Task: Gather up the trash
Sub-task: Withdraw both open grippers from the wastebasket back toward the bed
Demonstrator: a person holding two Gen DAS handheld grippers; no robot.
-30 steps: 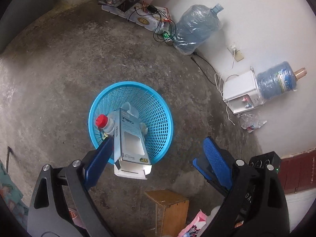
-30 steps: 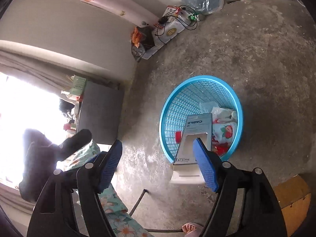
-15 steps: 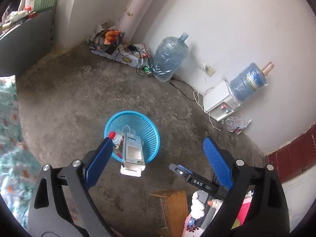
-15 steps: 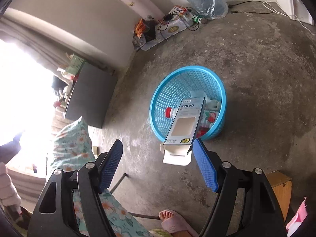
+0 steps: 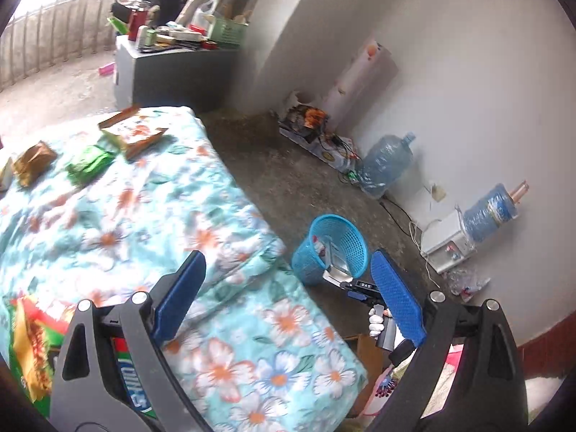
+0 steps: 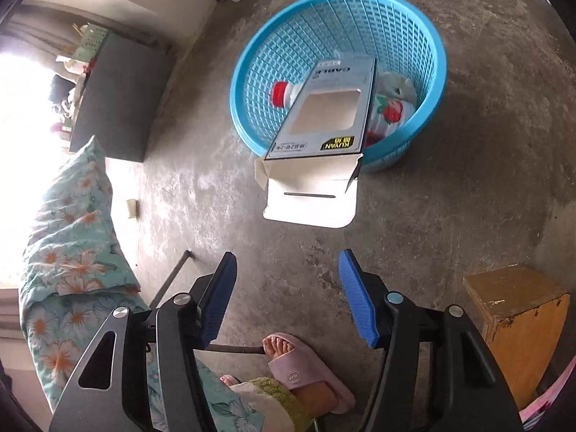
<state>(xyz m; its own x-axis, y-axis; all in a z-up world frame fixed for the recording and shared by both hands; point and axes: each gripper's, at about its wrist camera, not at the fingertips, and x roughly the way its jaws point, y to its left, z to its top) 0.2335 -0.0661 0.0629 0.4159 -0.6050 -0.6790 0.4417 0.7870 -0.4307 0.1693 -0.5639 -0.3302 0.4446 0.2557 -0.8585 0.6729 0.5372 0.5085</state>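
The bed (image 5: 151,216), under a floral blanket, fills the left of the left wrist view, and the left gripper (image 5: 288,295) hangs above its near edge, pitched downward with its blue pads wide apart and nothing between them. Litter lies well beyond it on the blanket — an orange-printed flat carton (image 5: 131,131), a green packet (image 5: 90,167) and a brown crumpled wrapper (image 5: 34,162) near the far end, plus a red-and-green wrapper (image 5: 28,338) at the bottom left, beside the gripper's left arm.

On the concrete floor (image 6: 468,187) past the bed's corner stands the blue basket (image 6: 428,46). The right gripper (image 6: 288,295) points steeply down at the floor just short of it, its jaws closing on empty air. In the left wrist view this gripper is seen just beside the basket, held by a white-gloved hand (image 5: 376,322).

The grey cable box (image 6: 327,115) leans out over the basket's near rim, its white flap open and hanging outside — ahead of the right gripper's pads and apart from them. Beneath it in the basket lie a red-capped bottle (image 6: 282,94) and a strawberry-printed wrapper (image 6: 390,113). A foot in a pink slipper (image 6: 306,370) stands below the right gripper, a yellow wooden box (image 6: 514,309) to its right.
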